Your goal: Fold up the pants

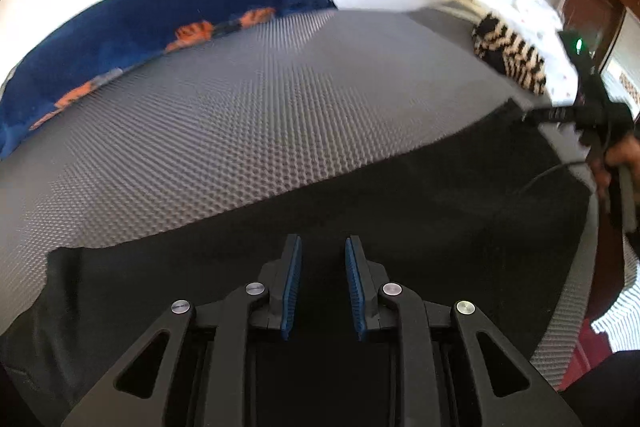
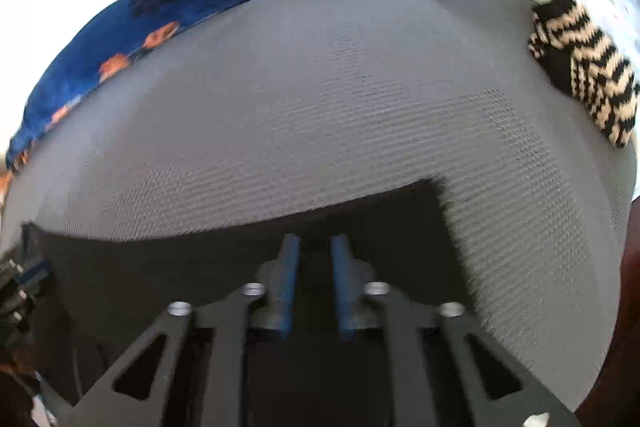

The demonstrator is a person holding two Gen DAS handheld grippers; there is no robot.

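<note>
Dark pants (image 1: 360,195) lie flat on a grey textured mat (image 1: 240,107); their upper edge runs straight from lower left to upper right. My left gripper (image 1: 322,239) hovers over them, open, with a clear gap between the blue pads and nothing in it. My right gripper (image 1: 526,115) sits at the pants' far right corner, and there its fingers look pressed together. In the blurred right wrist view, the right gripper (image 2: 315,239) is over the pants (image 2: 200,259) near their upper edge. Blur hides whether any cloth is pinched. The left gripper (image 2: 32,275) shows at the left corner.
A blue blanket with orange figures (image 1: 120,27) borders the mat's far left side. A black-and-cream striped cloth (image 1: 512,55) lies at the mat's right end beside white spotted bedding (image 1: 532,3). A hand (image 1: 616,159) holds the right gripper. Bare mat (image 2: 320,107) stretches beyond the pants.
</note>
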